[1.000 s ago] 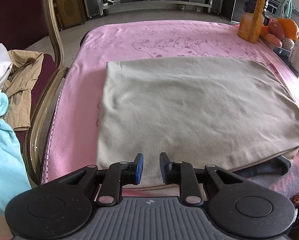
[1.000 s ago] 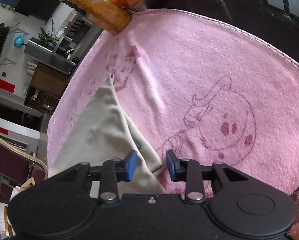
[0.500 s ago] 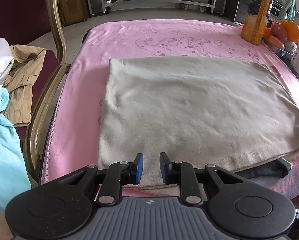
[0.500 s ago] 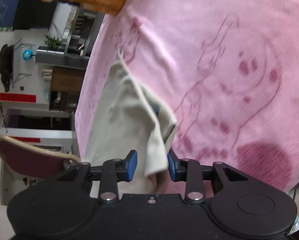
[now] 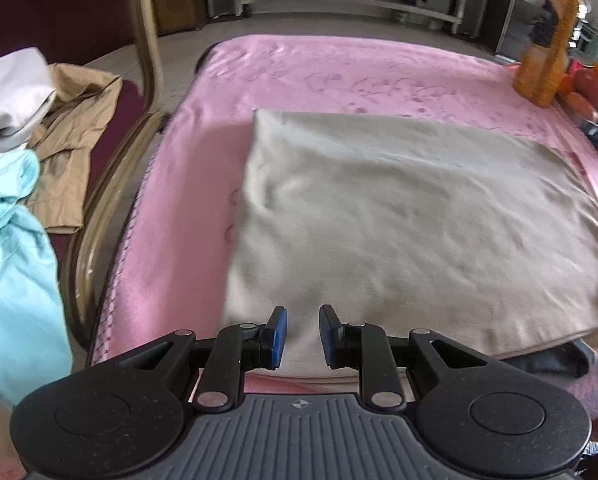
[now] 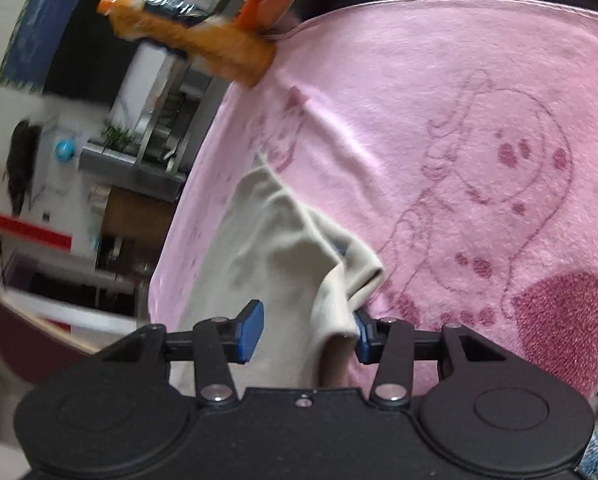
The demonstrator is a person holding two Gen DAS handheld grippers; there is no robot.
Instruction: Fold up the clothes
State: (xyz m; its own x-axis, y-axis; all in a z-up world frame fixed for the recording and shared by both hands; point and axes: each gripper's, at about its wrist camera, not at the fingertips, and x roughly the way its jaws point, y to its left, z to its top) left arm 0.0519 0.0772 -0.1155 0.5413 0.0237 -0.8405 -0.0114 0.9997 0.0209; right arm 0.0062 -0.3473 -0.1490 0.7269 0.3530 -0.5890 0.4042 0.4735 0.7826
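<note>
Two parted claws (image 5: pixel 302 332) (image 6: pixel 305 330) over beige garment (image 5: pixel 399 220) on pink towel (image 5: pixel 171 216).

Left gripper (image 5: pixel 302 334): matte black body, ribbed grey plate with small cross mark behind the jaws, blue pads (image 5: pixel 277 336), silver pivot screws, round discs either side. Right gripper (image 6: pixel 305 332): same black linkage, blue pads (image 6: pixel 251 330), silver screws, smooth plate.

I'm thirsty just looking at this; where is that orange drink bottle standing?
In the left view the orange bottle stands at the far right corner of the pink blanket, beside some fruit and beyond the beige garment.
</note>
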